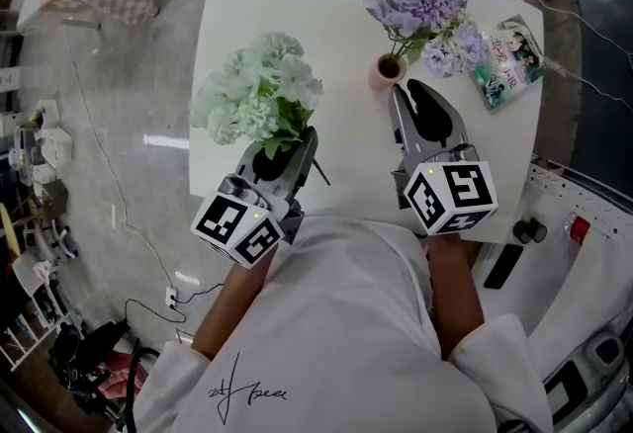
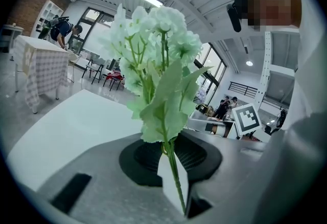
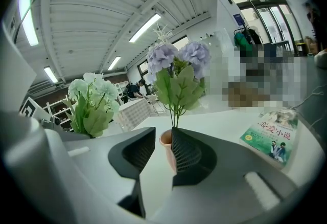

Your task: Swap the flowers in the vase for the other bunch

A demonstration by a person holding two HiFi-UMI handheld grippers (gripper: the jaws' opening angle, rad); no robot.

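Vase: a small pink pot on the white desk, toward the far right.
Purple flowers: they stand in the vase and lean out over the desk.
Right gripper: just beside the vase, on the near side. Its fingers are spread apart and grasp nothing. In the right gripper view the vase shows in the gap between them.
Hard to tell: one finger covers a side of the vase there, so it is not clear if it touches.
Green bunch: held up over the near left part of the desk, well apart from the vase.
Left gripper: its fingers are clenched on the thin stem of the green bunch.
Hidden: the stem's bottom end goes out of sight between the fingers.
Book: flat at the right edge of the desk, with purple flowers covering one corner.
Hands: hidden under the marker cubes, only white sleeves show.
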